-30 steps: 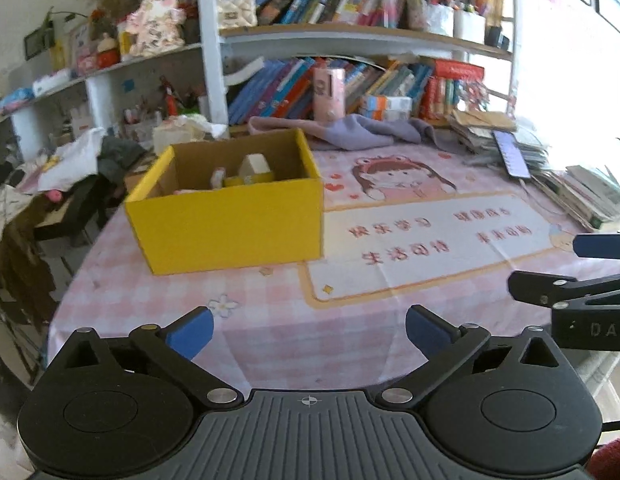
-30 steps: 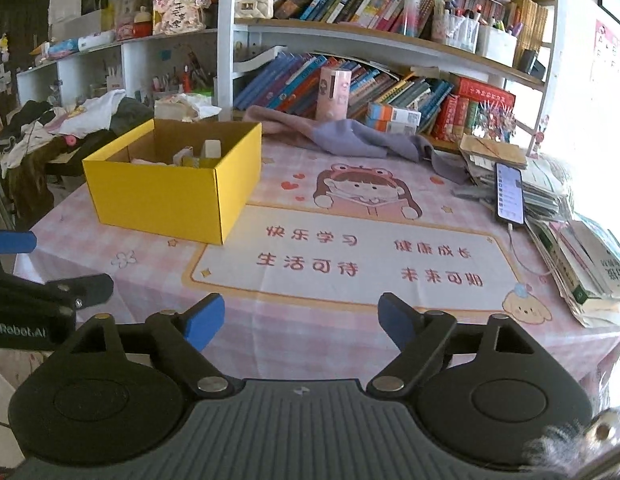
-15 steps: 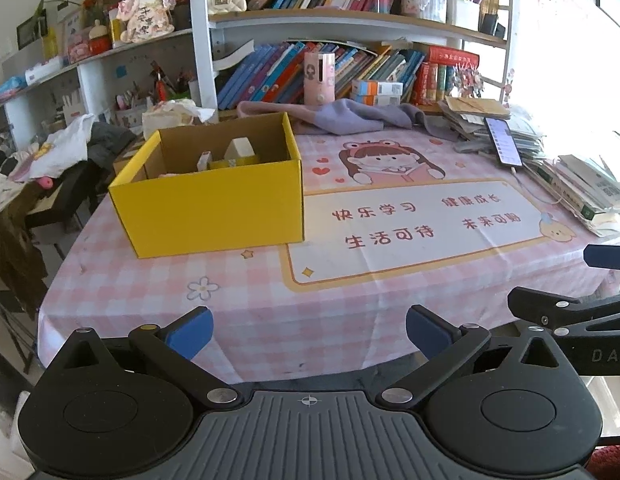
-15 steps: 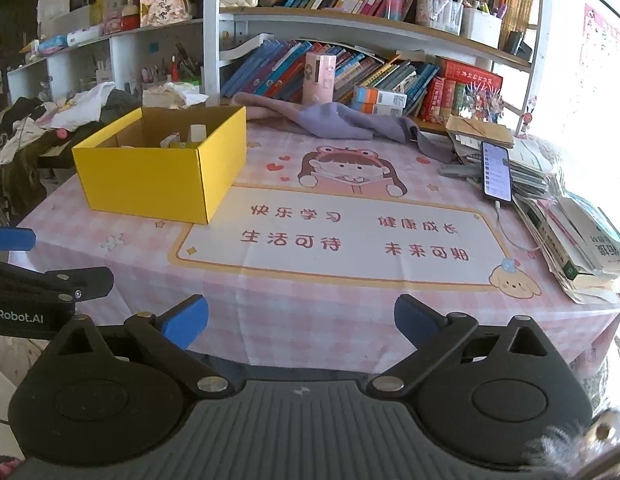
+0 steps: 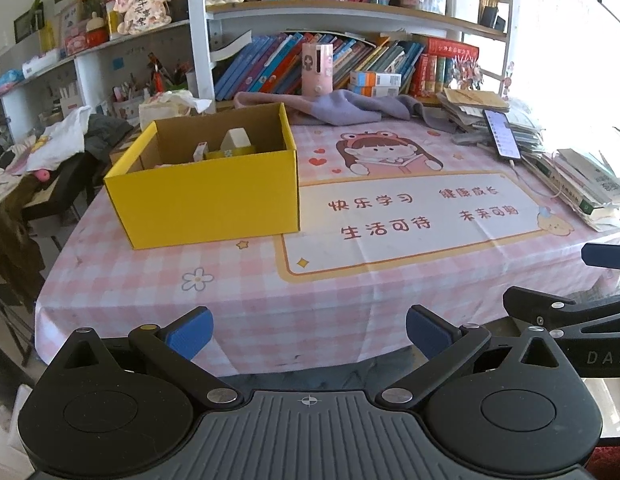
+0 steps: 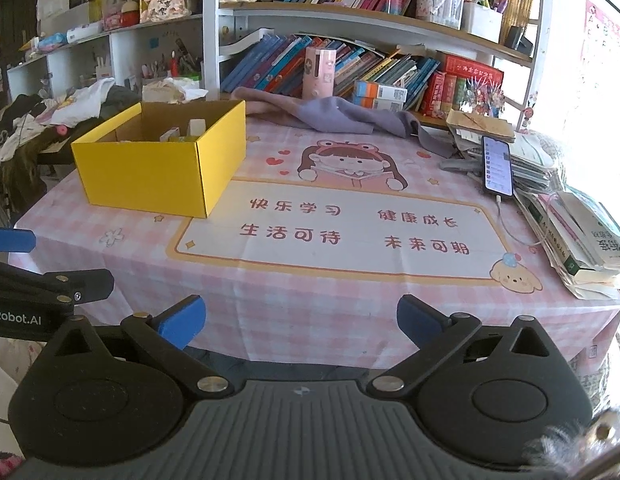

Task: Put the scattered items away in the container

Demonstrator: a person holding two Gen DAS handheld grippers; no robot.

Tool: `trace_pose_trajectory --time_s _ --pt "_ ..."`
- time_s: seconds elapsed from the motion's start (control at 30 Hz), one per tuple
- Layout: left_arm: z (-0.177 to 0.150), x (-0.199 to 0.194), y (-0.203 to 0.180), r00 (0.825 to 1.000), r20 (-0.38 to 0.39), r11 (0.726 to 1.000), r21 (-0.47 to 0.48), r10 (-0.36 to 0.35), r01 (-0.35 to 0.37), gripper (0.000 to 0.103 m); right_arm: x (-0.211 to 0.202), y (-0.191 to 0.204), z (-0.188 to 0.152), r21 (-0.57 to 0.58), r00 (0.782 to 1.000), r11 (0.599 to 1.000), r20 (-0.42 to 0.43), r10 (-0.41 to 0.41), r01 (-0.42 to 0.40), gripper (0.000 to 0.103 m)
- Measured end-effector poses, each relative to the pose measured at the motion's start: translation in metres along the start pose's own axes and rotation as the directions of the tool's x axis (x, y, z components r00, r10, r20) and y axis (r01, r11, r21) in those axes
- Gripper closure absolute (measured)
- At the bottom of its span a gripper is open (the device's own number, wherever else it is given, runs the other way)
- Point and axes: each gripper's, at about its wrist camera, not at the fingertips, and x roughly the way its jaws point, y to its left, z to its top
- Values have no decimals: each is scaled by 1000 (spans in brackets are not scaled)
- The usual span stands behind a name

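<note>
Left wrist view: left gripper [image 5: 309,332] hung off the near table edge, jaws spread wide, nothing between them. Yellow box [image 5: 208,196] sat on the checked tablecloth [image 5: 250,280], far left, open top up, long axis running left to right, a corner turned slightly toward the camera. Small items [image 5: 230,146] lay inside; no loose ones seen on the cloth.

Right wrist view: right gripper [image 6: 301,322] had just been opening, jaws now wide and empty, also off the near edge. Box [image 6: 162,168] far left, long side slanting away. Risk, as judged: reaching toward the phone [image 6: 497,166] or book stack [image 6: 581,240] could snag the cable or topple the pile.
</note>
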Motion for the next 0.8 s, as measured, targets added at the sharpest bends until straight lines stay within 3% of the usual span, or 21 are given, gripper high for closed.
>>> trace_pose_trajectory --time_s 0.8 --pt "2 3 -2 1000 -13 1000 -4 -8 8 0 5 -7 0 5 1000 1000 -2 -3 3 0"
